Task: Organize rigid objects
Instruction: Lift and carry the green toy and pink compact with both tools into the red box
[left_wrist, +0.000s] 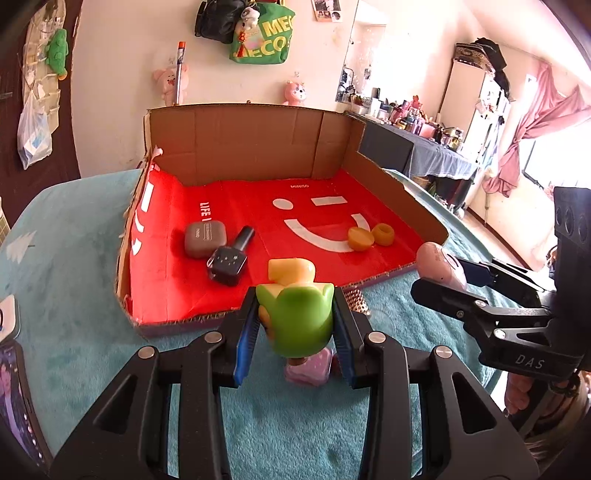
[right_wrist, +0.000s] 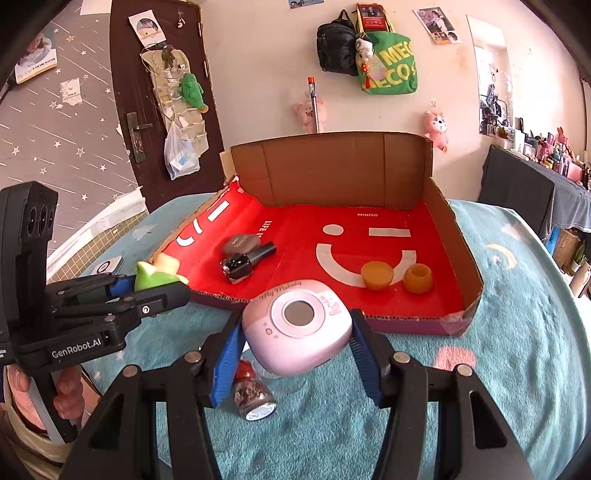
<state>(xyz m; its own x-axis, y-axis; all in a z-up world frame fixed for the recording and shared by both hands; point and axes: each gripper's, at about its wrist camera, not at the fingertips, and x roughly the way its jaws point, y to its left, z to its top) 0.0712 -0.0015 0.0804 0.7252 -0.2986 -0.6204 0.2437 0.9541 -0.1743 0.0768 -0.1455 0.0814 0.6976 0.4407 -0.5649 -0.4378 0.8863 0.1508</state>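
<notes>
- The left gripper (left_wrist: 295, 328) is holding a green toy (left_wrist: 295, 317); its jaws are clamping the toy's sides, narrow, with the toy's pale end pointing at the box (left_wrist: 399, 192).
- The right gripper (right_wrist: 295, 354) is holding a pink device (right_wrist: 297, 325); its jaws are standing moderately wide, pressing on the device's left and right edges, face up.
- Both items are hanging above the teal blanket (right_wrist: 498, 332), just near of the box's low near edge. Judgement: they are being carried toward the red floor, the collection area.
- The box is lying open toward the near side, which is letting items enter low, without lifting over a wall.
- Already lying inside: a grey case (left_wrist: 205, 238) touching a dark bottle (left_wrist: 231, 258) at the left, and two orange cups (right_wrist: 397, 277) at the right, close together.
- The middle of the floor is offering space for both items.
- A glitter bottle (right_wrist: 255, 398) is lying on the blanket below the right gripper, still outside the box.
- Judgement: release should follow only once each item is over the floor.
</notes>
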